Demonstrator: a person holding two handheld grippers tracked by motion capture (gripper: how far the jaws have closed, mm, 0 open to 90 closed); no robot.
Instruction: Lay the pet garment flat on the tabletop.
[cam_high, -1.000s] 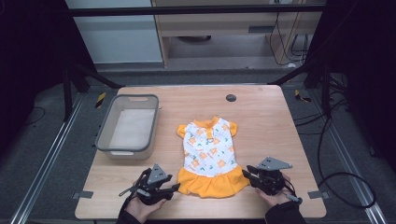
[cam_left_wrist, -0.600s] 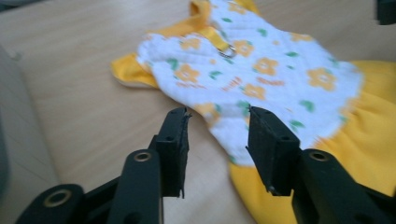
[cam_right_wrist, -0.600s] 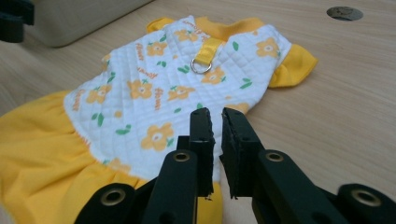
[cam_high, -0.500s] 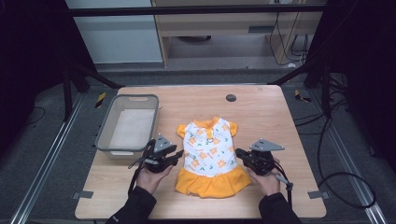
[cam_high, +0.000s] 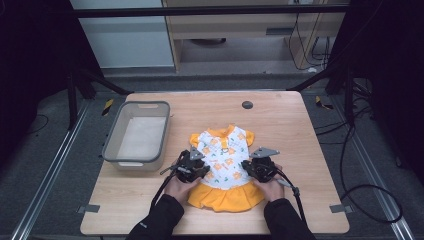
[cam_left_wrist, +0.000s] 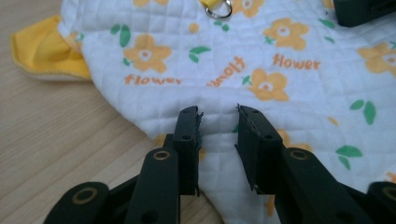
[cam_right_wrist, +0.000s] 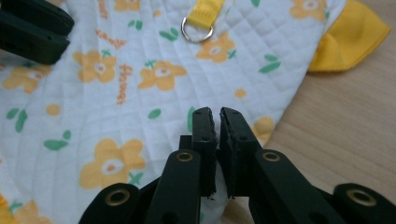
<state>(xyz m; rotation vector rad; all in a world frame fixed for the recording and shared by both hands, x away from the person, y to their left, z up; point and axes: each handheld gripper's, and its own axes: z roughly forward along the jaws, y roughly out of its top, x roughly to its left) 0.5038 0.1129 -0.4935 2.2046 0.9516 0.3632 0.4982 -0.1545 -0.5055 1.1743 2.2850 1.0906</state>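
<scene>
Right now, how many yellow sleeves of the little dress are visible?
2. One sleeve lies at the dress's left shoulder, toward the bin; the other sleeve lies at its right shoulder. Both lie flat on the table.

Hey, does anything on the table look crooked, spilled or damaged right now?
Nothing stands out. The small flowered dress lies flat and face up on the table, orange skirt toward the person, with no tear or stain showing. The grey bin sits upright to its left, not tipped.

Wooden table (cam_high: 300, 130) with dress (cam_high: 223, 160), bin (cam_high: 112, 150)
</scene>
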